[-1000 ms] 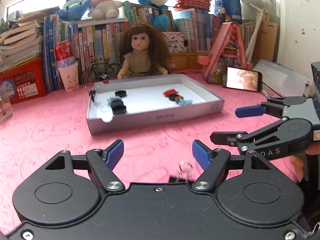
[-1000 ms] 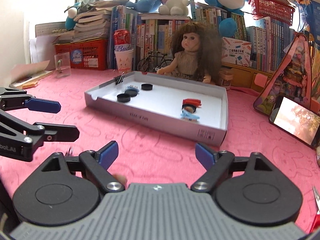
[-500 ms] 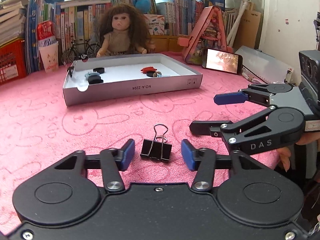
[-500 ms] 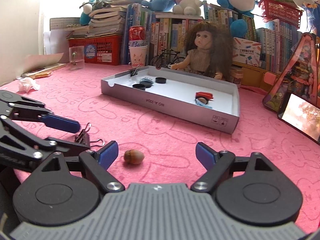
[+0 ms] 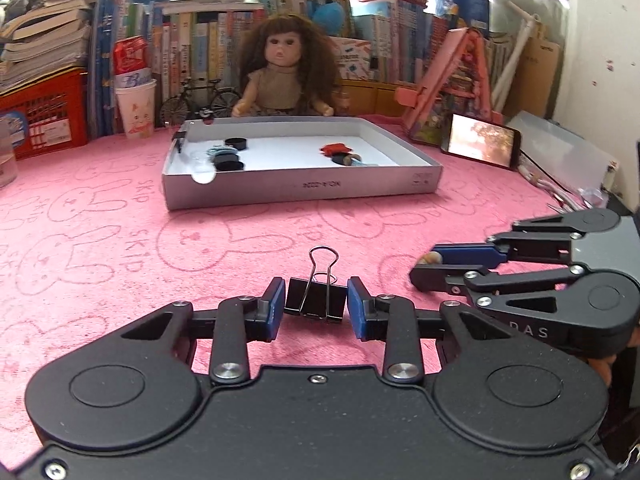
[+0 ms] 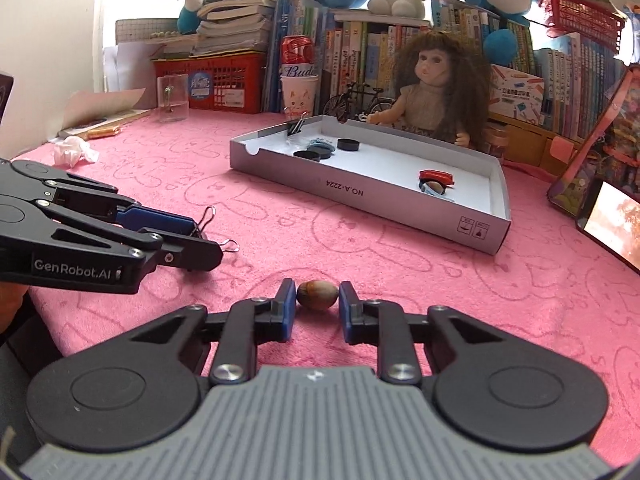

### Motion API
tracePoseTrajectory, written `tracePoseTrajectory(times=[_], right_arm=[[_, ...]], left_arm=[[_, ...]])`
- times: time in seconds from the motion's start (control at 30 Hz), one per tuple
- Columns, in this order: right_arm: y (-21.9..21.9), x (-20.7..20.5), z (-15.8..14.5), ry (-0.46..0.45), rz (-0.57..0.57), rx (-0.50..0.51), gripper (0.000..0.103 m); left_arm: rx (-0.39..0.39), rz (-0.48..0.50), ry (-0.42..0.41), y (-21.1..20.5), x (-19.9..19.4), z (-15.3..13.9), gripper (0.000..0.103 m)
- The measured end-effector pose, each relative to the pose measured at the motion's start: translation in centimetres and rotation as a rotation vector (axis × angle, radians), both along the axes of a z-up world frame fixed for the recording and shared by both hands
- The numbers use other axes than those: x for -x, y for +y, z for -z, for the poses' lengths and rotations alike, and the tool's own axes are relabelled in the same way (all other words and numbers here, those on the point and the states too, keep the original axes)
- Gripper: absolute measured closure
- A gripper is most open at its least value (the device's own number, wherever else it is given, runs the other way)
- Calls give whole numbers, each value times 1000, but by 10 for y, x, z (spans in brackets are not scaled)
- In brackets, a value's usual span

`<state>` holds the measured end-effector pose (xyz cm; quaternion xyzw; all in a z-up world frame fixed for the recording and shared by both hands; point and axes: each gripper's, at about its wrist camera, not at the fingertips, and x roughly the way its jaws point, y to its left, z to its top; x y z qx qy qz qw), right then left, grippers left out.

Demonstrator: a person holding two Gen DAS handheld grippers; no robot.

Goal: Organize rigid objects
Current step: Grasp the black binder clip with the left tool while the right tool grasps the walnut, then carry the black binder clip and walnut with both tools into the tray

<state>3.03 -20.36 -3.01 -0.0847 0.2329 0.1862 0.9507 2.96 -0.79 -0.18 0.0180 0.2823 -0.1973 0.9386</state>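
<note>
A black binder clip [image 5: 304,300] stands on the pink cloth between the blue pads of my left gripper [image 5: 316,305]. Its jaws are closing and both pads touch the clip's sides. In the right wrist view the left gripper [image 6: 200,236] sits low at the left, the clip's wire handles [image 6: 208,216] poking out. My right gripper [image 6: 317,301] is shut on a brown acorn [image 6: 317,295] resting on the cloth. From the left wrist view the right gripper [image 5: 432,266] lies just to the right, the acorn [image 5: 431,257] peeking out.
A grey-walled white tray [image 5: 304,192] lies ahead, holding black caps [image 5: 228,160], a red piece [image 5: 336,149] and a clip on its rim [image 6: 295,126]. Behind stand a doll [image 5: 286,76], paper cup [image 5: 136,108] and books. A phone [image 5: 480,145] leans at the right.
Both grippers came down toward the cloth and closed. The left jaws narrowed onto the binder clip. The right jaws, wide half a second ago, closed on the acorn.
</note>
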Motion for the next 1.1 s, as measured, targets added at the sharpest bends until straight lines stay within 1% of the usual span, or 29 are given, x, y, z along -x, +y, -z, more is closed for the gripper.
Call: tracePoseTrajectory(times=[0.2,0.6,1.1], right_arm=[[-2,-6,-4,0,66,-25,75],[-13,-23,-9,21,224,-73,76],[-20,-35,-13,25,302,-94,76]], left_arm=[[-6,-61,-1,0,-7,-2,72],[-7,-111,-13,-2,-18,-9,72],[-9,-139,-29,-3,-34,-16,72]])
